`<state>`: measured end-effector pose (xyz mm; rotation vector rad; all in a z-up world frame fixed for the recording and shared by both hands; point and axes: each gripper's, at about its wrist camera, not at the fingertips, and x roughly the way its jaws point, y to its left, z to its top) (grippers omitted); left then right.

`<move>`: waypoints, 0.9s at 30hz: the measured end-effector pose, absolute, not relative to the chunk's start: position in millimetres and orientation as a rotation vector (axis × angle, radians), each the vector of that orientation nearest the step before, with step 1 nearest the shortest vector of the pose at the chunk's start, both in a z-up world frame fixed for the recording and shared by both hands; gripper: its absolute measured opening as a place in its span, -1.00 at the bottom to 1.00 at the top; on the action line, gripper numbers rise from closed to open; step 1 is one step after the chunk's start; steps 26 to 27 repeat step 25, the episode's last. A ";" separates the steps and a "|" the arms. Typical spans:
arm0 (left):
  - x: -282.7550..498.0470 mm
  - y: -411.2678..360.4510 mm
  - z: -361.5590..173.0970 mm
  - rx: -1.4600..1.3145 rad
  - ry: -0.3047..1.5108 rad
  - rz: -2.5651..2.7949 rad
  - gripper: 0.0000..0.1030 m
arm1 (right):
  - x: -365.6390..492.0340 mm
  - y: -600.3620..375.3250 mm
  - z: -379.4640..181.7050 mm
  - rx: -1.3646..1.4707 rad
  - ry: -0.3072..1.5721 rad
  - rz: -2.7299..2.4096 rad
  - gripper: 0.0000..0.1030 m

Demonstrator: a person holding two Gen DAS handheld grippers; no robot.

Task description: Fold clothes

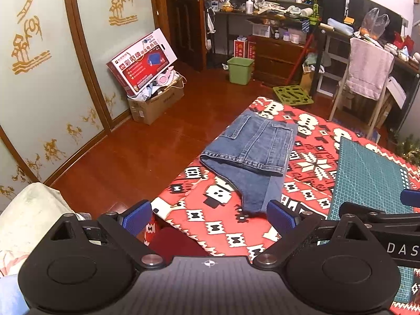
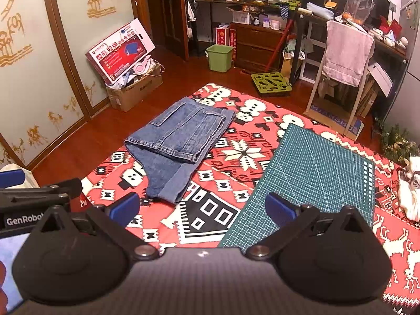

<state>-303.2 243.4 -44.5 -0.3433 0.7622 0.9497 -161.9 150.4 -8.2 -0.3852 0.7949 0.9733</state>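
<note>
Folded denim garment (image 1: 249, 155) at frame centre on my red patterned blanket (image 1: 223, 223), green cutting mat (image 2: 315, 173) at right, my left gripper (image 1: 210, 218) spread and empty, right gripper (image 2: 202, 208) likewise spread, holding nothing.

I am logging both wrist views looking forward and down from above the near edge of the patterned blanket (image 1: 309, 162), right view sitting rightward of left, both sharing the folded jeans (image 2: 181, 141) and cutting mat (image 2: 315, 173).
</note>
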 end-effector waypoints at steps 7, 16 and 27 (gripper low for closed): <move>-304.2 244.2 -46.9 -0.361 0.773 0.951 0.83 | -163.5 153.5 -10.2 -0.399 0.791 0.970 0.99; -304.8 244.6 -46.6 -0.360 0.772 0.956 0.82 | -162.2 155.2 -11.5 -0.399 0.793 0.970 0.99; -304.7 244.0 -48.4 -0.373 0.781 0.946 0.73 | -163.2 157.5 -15.1 -0.413 0.794 0.965 0.99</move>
